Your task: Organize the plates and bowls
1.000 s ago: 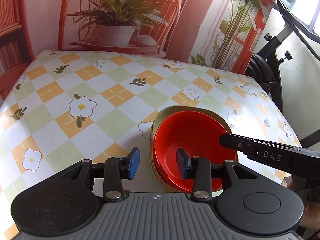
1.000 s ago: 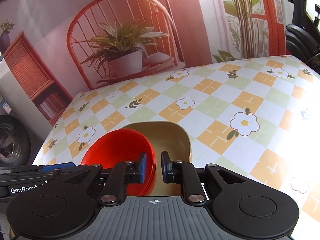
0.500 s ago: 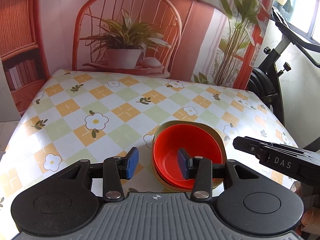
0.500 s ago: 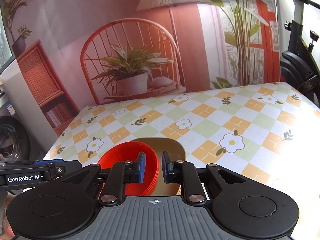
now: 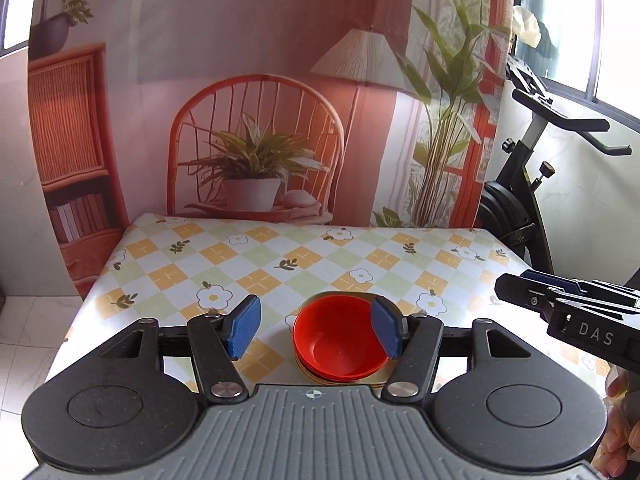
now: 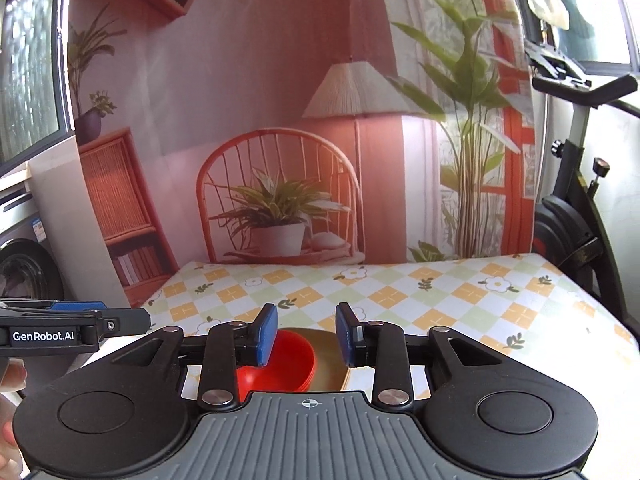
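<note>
Standing by the table [image 5: 168, 276], I see the left gripper [image 5: 316, 330] held above the near edge with its blue pads spread wide and nothing between them. Just below and ahead of that gap sits the stack: red bowls [image 5: 340, 344] nested on olive-yellow plates [image 5: 380, 380], close to the table's near edge (closer than I would like). Off to the right of the left claw, the right gripper [image 6: 306, 334] hangs at about the same height, its pads parted more narrowly and likewise empty; the stack lies just beneath and slightly left of its gap.

Judging from how things lie, the stacking looks done, and the risk now is a careless pass: either claw dipping low could clip a bowl rim and slide the whole pile toward the near edge, or tip the top bowl out of its nest. The two tools are also near each other and could knock together.

Only the left wrist view shows the bowl interiors and the layered rims beneath them. Only the right wrist view shows the plate's bare olive surface to the right of the bowls, and a washing machine [image 6: 28, 280] beyond the table's left side.
</note>
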A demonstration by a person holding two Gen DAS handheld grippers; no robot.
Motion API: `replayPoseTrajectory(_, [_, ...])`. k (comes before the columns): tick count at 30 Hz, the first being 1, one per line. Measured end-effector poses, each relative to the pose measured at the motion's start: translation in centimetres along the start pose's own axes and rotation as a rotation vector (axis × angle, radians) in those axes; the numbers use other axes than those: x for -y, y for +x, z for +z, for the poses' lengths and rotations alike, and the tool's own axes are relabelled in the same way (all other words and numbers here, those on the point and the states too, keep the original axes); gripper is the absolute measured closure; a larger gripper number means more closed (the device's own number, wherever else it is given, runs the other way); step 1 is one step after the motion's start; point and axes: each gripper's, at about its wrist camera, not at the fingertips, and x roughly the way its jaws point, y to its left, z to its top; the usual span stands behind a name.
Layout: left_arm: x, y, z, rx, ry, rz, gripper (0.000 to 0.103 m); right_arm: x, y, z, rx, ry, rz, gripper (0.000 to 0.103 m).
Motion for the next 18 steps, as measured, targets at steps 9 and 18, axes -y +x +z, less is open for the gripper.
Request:
replayPoseTrajectory(9, [0.9,-7.5,0.9,0.138,-0.001,0.027,0.019,-0.1,-8.0,1.8,0.101,-0.039,-0.016,0.029])
replayPoseTrajectory(18, [3.7,-12.8,1.0,0.222,0.065,0.148,0.011,0.1,-13.3,2.6,0.180,-0.041,-0.018,0.000])
